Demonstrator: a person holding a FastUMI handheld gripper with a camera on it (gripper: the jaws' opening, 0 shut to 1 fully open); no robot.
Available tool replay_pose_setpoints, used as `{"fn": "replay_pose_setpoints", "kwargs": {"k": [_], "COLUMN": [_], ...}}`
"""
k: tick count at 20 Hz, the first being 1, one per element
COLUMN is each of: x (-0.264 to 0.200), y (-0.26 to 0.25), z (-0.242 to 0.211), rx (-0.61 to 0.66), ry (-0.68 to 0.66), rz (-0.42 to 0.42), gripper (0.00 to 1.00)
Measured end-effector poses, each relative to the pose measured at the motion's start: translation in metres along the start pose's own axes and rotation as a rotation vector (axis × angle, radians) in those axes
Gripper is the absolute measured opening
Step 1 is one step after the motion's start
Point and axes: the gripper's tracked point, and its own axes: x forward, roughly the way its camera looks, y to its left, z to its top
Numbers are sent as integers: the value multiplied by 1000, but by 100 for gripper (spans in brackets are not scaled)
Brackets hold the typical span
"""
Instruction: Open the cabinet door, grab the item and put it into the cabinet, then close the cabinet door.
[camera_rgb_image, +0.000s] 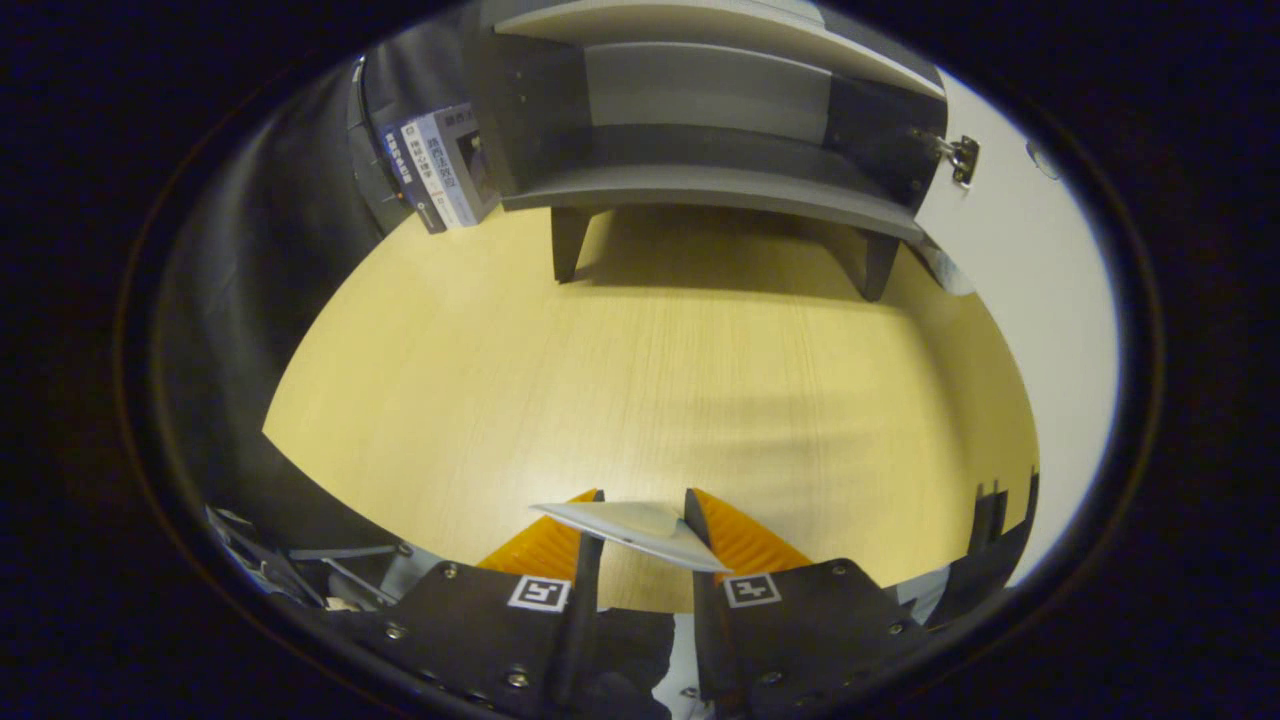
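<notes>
My gripper is shut on a thin, flat white item, seen edge-on and tilted, with its ends sticking out past both fingers. I hold it above the wooden table. Well beyond the fingers stands the grey cabinet on short legs. Its white door is swung open to the right, hinge showing. The shelf inside looks bare.
Several books lean against the cabinet's left side. Black cloth closes the booth on the left. The table's near edge runs just below the fingers, with a metal frame under it at the left.
</notes>
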Motion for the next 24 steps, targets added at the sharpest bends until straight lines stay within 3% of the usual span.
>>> {"fn": "replay_pose_setpoints", "kwargs": {"k": [8,15,20,24], "x": [-89,-174,-203,-204], "y": [-15,-29,-39,-58], "z": [131,254,324,363], "rx": [142,140,188,207], "ry": [-192,-424,-524,-542], "rz": [48,76,104,70], "gripper": [41,41,41,41]}}
